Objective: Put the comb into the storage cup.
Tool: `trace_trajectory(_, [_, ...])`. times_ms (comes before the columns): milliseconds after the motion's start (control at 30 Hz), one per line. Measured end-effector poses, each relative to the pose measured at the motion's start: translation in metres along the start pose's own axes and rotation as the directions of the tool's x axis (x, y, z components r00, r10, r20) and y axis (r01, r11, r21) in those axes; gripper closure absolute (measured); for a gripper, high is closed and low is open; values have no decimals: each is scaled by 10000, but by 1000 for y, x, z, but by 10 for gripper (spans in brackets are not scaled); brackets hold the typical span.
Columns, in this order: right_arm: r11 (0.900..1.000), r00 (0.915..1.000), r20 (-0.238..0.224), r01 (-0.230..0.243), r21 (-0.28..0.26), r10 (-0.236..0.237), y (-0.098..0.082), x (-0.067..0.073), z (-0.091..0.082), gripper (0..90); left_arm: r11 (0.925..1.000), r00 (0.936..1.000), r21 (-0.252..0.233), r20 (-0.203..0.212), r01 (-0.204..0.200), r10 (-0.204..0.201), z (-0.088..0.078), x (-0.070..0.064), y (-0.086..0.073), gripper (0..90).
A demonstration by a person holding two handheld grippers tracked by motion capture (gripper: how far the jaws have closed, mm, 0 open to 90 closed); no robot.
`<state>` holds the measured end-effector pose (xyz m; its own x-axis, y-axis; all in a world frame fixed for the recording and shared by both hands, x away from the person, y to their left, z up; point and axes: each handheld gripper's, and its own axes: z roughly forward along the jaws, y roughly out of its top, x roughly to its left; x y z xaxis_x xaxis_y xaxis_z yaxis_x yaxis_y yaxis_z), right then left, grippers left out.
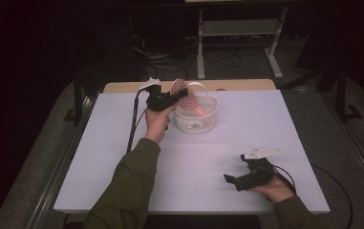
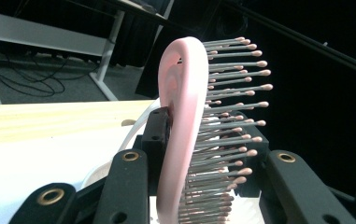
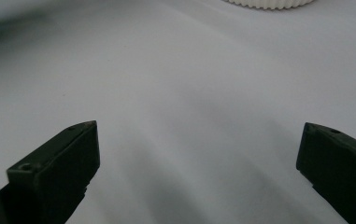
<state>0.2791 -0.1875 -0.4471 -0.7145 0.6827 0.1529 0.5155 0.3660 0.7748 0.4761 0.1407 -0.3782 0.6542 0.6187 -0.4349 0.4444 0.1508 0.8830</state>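
A pink hairbrush with a round head hangs tilted over a white ribbed basket at the back middle of the table. Its pink handle slants down into the basket. My left gripper is shut on the brush head from the left. In the left gripper view the pink brush stands edge-on between the jaws of the left gripper, bristles pointing right. My right gripper rests near the table's front right, open with nothing between its jaws. The right gripper looks onto bare white tabletop.
A white sheet covers the table, with a strip of wood showing along the far edge. The basket's rim lies ahead of the right gripper. A white frame and cables stand on the floor behind.
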Motion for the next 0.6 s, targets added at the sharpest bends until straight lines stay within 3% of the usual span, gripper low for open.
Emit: trace_trajectory(600, [10000, 10000, 9, 4, 8, -4, 0, 0, 0, 0, 9994, 10000, 352, -7, 49, -48, -7, 11, -2, 626])
